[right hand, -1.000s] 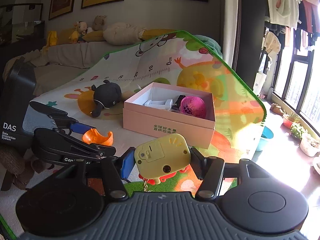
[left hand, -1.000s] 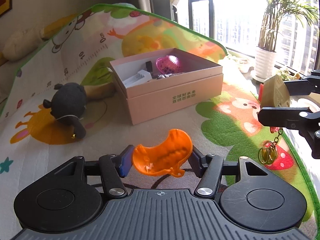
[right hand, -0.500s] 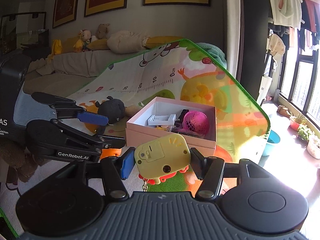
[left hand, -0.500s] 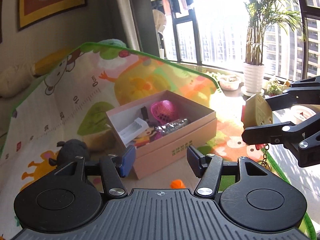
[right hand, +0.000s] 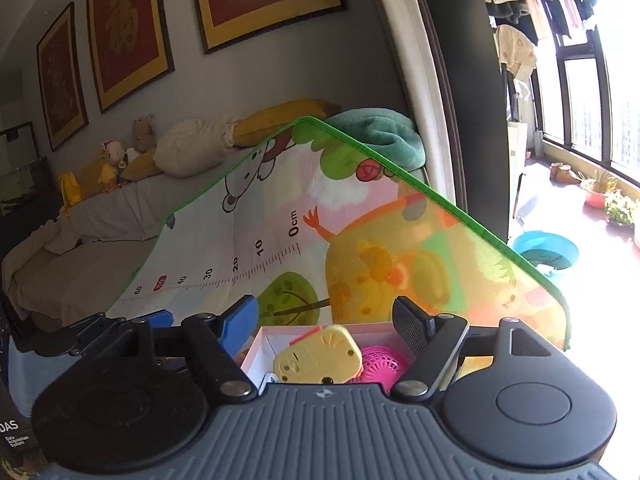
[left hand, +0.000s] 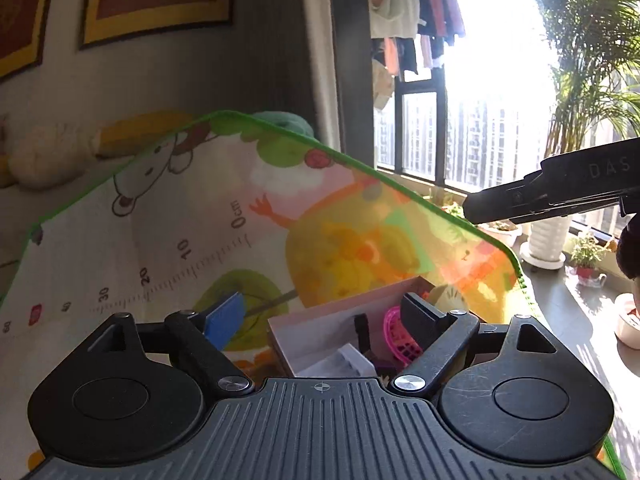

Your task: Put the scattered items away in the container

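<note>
The yellow toy (right hand: 318, 356) sits loose over the pink box (right hand: 260, 346), right by the pink mesh ball (right hand: 380, 364) inside, with no pad touching it. The right hand-held gripper (right hand: 324, 330) has its jaws opening around it. The left hand-held gripper (left hand: 326, 318) is opening too, nothing between its fingers, pointed at the same box (left hand: 316, 320). Behind it all the colourful play mat (right hand: 248, 240) leans up against a sofa (right hand: 80, 248).

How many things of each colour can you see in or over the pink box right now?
Yellow toy: 1
Pink ball: 1
White piece: 1
Black piece: 1
Total: 4 that show; more may be hidden.
</note>
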The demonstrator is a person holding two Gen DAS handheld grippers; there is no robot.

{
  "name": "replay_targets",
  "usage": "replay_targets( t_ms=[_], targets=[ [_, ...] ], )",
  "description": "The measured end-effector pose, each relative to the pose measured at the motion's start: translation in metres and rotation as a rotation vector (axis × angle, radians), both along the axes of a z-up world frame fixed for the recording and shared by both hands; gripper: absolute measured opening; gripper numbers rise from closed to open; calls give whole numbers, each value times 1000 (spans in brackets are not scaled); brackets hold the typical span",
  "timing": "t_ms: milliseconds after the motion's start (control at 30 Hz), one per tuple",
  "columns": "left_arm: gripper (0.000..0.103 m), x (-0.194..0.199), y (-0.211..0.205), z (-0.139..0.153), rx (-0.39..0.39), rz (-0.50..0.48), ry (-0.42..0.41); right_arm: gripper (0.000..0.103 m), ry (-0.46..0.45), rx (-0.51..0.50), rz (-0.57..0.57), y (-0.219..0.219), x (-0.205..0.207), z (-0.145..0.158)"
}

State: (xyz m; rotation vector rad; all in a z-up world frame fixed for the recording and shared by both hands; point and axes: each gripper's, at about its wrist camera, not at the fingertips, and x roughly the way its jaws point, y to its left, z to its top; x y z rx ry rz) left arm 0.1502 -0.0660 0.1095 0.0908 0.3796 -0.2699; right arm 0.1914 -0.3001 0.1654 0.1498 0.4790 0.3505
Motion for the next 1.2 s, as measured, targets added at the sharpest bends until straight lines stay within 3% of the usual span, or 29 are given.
replay_targets(
  t_ms=[167,367,500,633,800,867,1000,1100,1133,1200],
  targets=[
    [99,-32,25,-27,8,18,127,77,53,-36,24,-6,-20,-32],
    [103,-78,39,-60,-26,50,296,87,38,-250,77,13,-93,-71],
    [103,-97,43,-75,-49,64,404,90,54,-354,187,41,-146,-97],
    [103,-115,46,-75,-65,20,411,90,100,-336,258,63,-175,-117],
    [103,-133,52,-72,-73,21,398,90,111,-332,260,84,-171,-131],
    [103,-137,56,-71,-73,33,398,88,120,-350,260,90,-164,-134],
    [103,-142,63,-73,-86,48,407,66,169,-363,286,99,-154,-142],
    [103,-143,64,-77,-89,48,415,57,193,-369,294,101,-151,-147],
    [103,-143,63,-77,-90,45,416,48,194,-363,296,101,-151,-146],
    [103,-142,62,-78,-94,40,416,45,195,-368,287,101,-151,-143]
  ],
)
